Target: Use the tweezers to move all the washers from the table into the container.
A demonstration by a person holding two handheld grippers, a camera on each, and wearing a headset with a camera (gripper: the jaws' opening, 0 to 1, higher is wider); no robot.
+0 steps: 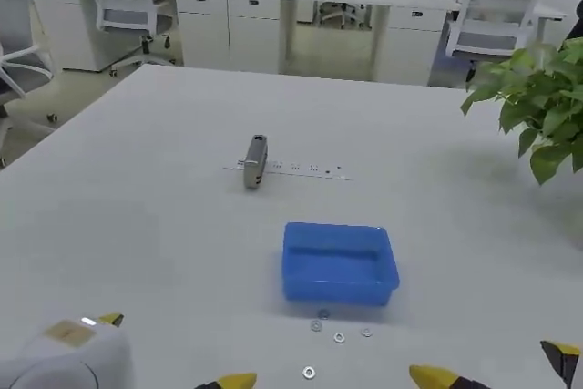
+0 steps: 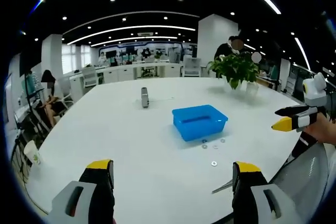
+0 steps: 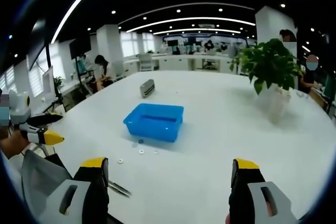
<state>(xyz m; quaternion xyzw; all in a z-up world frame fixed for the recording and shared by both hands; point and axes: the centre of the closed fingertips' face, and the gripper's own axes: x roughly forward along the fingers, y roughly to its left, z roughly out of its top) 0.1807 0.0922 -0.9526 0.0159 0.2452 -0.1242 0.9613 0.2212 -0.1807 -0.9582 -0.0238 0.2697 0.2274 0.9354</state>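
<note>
Plainly, both tools are released. At the lower left of the head view the left gripper has its yellow-tipped jaws spread wide with nothing between them. Its own view shows the same wide gap over bare table.

The tweezers lie flat on the table near its edge, at the lower right of the left gripper view beside that jaw. In the right gripper view they lie at the lower left. I cannot tell whether either jaw touches them.

A few washers lie loose at the lower centre, just below the blue bin, and one sits nearer the bottom edge. The bin is at the middle of the frame, with no washers visible inside it.

At the lower right the right gripper is also spread wide and holds nothing, as its own view confirms.

The table is pale grey, with a small grey block above the bin. A plant leans in at the upper right. White desks and chairs cross the top of the frame.
</note>
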